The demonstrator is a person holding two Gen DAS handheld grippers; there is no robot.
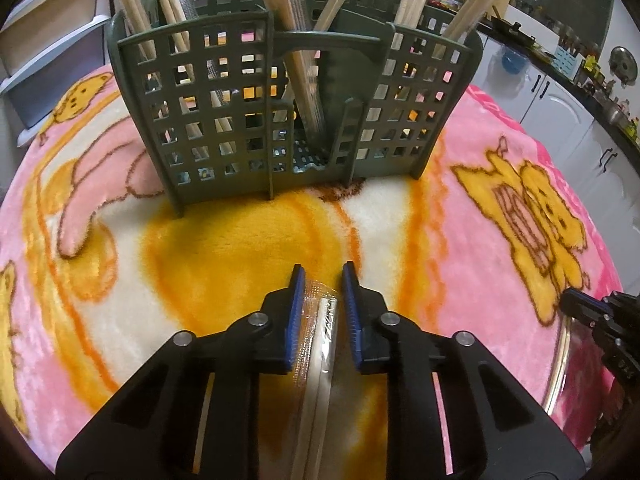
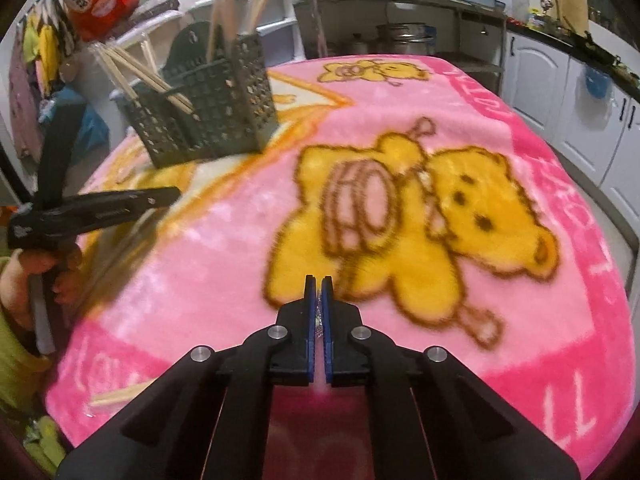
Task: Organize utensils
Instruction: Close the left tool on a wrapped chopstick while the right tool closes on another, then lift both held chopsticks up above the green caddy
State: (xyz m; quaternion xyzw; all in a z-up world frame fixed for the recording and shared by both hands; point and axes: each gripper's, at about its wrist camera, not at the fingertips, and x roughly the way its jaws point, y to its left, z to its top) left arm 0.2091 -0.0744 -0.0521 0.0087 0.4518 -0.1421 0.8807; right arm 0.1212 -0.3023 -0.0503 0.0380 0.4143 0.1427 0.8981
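**Kitchen table, pink bear blanket: both grippers closed on wrapper**

A pink and yellow bear-print blanket [image 1: 224, 240] covered the table; white cabinets [image 2: 560, 92] ran along the right. At far left, a green slatted utensil caddy [image 1: 224, 120] stood upright on the blanket, wooden chopsticks [image 1: 168, 4] leaning in its compartments. Just in front, the left gripper [image 1: 322, 284] was clamped on a clear-wrapped chopstick pack [image 1: 322, 340] running back between its pads. Right of that, the right gripper [image 2: 319, 292] was pinched nearly closed on a sliver of clear wrapper [image 2: 319, 312]. A bare chopstick [image 2: 120, 396] lay on the blanket's near left edge.
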